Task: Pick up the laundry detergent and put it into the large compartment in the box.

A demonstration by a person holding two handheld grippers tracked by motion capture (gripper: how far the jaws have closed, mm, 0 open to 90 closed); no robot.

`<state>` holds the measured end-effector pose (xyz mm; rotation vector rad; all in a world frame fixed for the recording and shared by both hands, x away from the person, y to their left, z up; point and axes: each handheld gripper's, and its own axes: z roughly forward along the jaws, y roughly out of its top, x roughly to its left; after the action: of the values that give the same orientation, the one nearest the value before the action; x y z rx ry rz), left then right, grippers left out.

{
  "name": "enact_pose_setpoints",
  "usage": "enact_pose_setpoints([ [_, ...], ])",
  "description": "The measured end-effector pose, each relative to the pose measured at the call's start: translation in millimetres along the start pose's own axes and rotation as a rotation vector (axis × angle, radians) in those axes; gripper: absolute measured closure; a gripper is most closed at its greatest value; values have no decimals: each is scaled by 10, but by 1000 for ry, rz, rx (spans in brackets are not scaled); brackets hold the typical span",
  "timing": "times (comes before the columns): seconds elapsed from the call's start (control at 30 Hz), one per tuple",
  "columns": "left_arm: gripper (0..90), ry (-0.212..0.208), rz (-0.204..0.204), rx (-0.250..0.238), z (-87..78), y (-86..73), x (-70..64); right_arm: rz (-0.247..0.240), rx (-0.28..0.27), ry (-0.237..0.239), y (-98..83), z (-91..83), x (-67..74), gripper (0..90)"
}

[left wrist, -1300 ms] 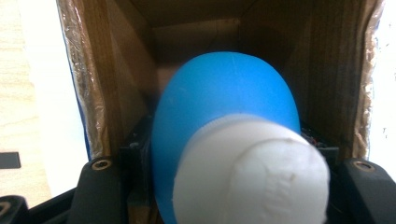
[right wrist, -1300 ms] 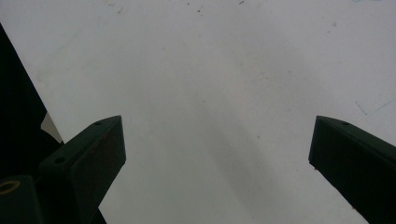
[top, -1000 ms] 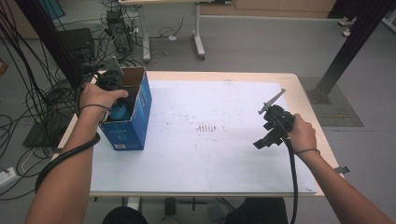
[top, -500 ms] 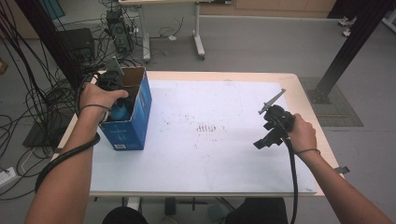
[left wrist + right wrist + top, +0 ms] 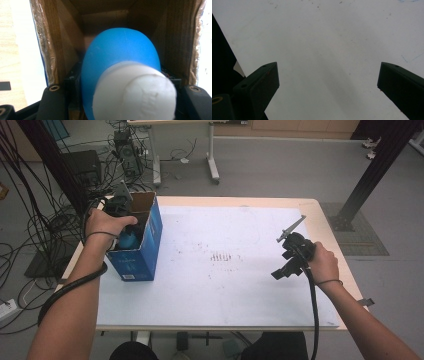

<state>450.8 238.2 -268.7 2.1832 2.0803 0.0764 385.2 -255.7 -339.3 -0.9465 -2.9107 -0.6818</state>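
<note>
An open cardboard box (image 5: 145,252), blue on the outside, stands on the left part of the white-topped table (image 5: 225,290). My left gripper (image 5: 126,231) reaches down into it and is shut on a rounded blue object with a white end (image 5: 130,240). In the left gripper view that blue object (image 5: 120,57) sits between the jaws of the left gripper (image 5: 120,92), with the box's brown inner walls (image 5: 62,45) around it. My right gripper (image 5: 285,265) hovers over the right part of the table. In its own view the right gripper (image 5: 328,72) is open with nothing between the jaws.
Cables (image 5: 30,235) and equipment (image 5: 125,147) crowd the floor left of and behind the table. A black post (image 5: 375,170) rises at the back right. Another table's leg (image 5: 212,155) stands behind. Bare white tabletop lies between the box and the right hand.
</note>
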Motion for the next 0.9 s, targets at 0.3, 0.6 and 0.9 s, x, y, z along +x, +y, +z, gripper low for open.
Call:
enact_pose_setpoints([
  [0.3, 376, -5, 0, 2, -1, -1, 7, 0, 1, -1, 0, -1, 0, 38],
  [0.6, 376, -3, -3, 0, -3, -7, 6, 1, -2, -3, -3, -15, 6, 38],
  [0.9, 376, -2, -5, 0, -2, -8, 4, 0, -3, -5, -8, -27, 6, 38],
])
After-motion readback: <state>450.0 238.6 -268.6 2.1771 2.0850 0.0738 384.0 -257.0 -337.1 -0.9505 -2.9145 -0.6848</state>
